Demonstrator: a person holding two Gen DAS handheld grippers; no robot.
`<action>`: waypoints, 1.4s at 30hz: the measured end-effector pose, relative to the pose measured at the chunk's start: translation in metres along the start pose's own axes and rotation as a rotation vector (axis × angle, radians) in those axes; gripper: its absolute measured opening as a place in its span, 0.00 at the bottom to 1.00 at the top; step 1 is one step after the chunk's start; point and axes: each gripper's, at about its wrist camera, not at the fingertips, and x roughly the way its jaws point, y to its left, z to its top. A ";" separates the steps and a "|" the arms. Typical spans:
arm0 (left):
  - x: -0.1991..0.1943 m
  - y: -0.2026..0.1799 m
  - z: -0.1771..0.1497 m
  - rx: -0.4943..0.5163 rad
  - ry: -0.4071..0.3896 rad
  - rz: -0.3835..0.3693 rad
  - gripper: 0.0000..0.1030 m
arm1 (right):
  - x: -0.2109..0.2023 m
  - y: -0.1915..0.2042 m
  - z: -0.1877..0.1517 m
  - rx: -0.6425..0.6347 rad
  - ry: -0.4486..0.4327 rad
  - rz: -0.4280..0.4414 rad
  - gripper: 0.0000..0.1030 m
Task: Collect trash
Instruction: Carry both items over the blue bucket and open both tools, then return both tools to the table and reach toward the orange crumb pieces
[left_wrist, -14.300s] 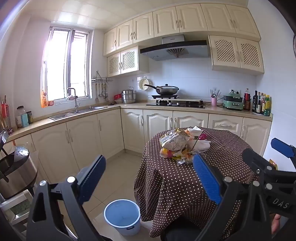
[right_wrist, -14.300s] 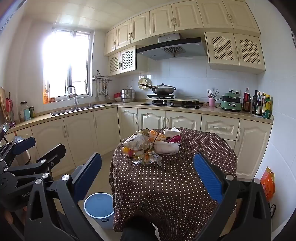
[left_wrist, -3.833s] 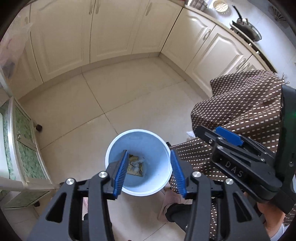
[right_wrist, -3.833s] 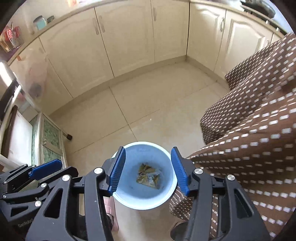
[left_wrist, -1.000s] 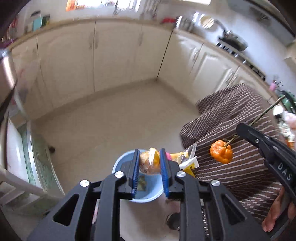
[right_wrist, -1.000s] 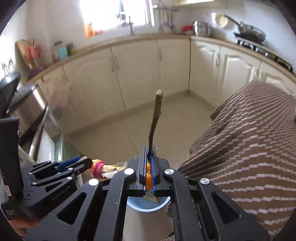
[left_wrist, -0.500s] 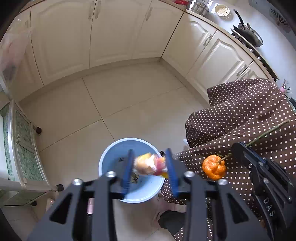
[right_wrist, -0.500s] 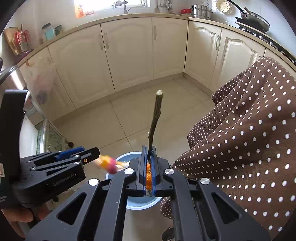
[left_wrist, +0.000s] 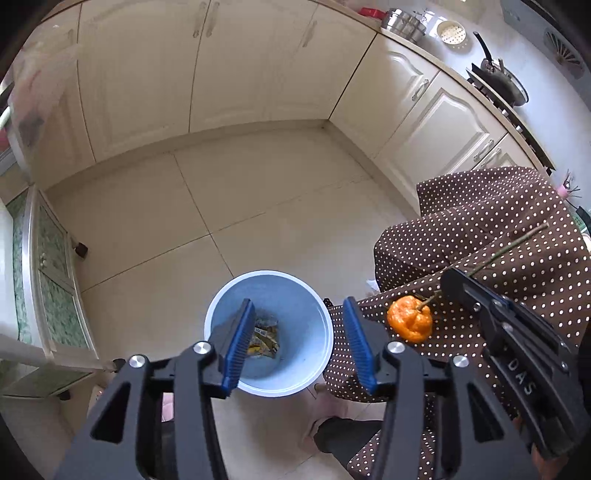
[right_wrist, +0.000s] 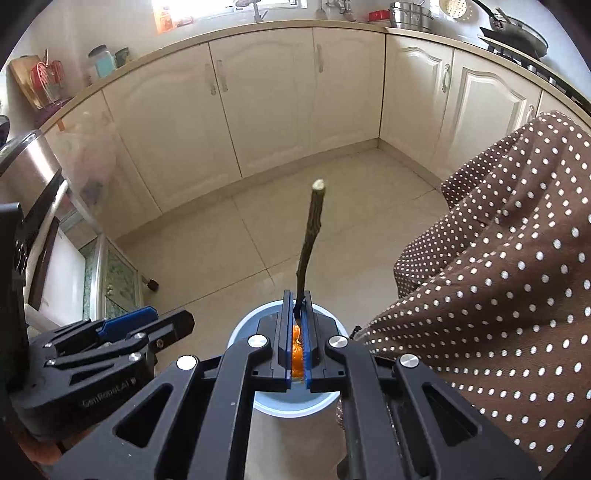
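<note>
Gripping the stem (right_wrist: 309, 236) w/ my right gripper (right_wrist: 297, 314), jaws pinched tight on it; long axis is running up the frame center, cut end pointing toward the cabinets (right_wrist: 229, 103). Orange fruit (left_wrist: 410, 323) is hanging at the lower end, right of center in the left view, over the dotted tablecloth (left_wrist: 498, 229). My left gripper (left_wrist: 297, 341) is opening, nothing btwn the pads, framing the blue bin (left_wrist: 306, 317) at bottom center; wrappers (left_wrist: 264, 338) are lying inside. Tablecloth edge is crowding the bin's right rim.
</note>
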 end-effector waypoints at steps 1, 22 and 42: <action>-0.001 0.001 0.000 -0.002 -0.002 -0.001 0.47 | 0.000 0.002 0.002 0.001 0.001 0.010 0.03; -0.083 -0.034 -0.001 0.048 -0.127 -0.081 0.50 | -0.100 -0.003 0.009 0.008 -0.160 -0.081 0.32; -0.144 -0.285 -0.072 0.556 -0.152 -0.339 0.59 | -0.304 -0.175 -0.092 0.313 -0.375 -0.414 0.43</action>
